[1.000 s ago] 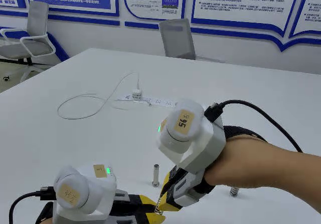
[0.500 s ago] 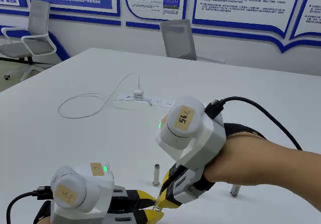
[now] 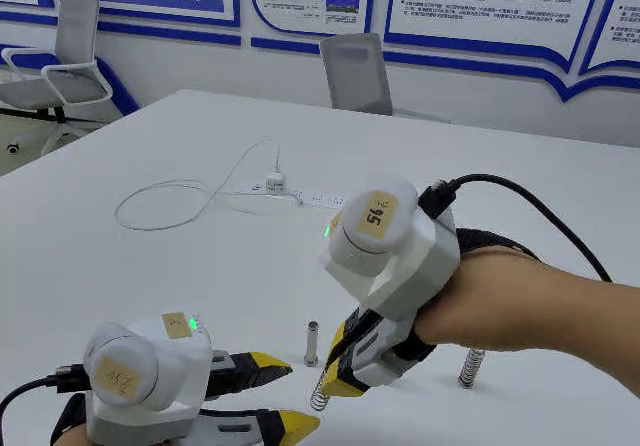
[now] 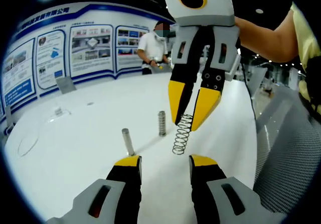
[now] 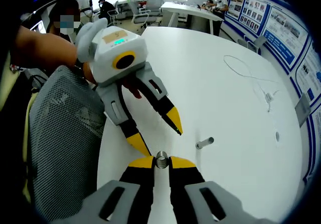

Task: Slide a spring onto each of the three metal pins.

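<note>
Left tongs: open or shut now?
Open. In the left gripper view the left tongs stand well apart, nothing between them; the right tongs hold the spring.

The spring (image 4: pixel 181 135) and pin (image 4: pixel 128 141) are shiny bare metal. The table (image 3: pixel 150 286) is smooth, matt white. The left gripper (image 3: pixel 300 396) and right gripper (image 3: pixel 328 386) have glossy white plastic shells. The chair (image 5: pixel 60 138) back is grey mesh.

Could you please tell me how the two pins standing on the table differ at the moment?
The bare pin shows smooth metal along its whole length; the sprung pin has a spring coiled round it. In the head view the bare pin stands left of the right gripper, the sprung pin right of it, near the person's wrist. Both stand upright on the white table.
</note>
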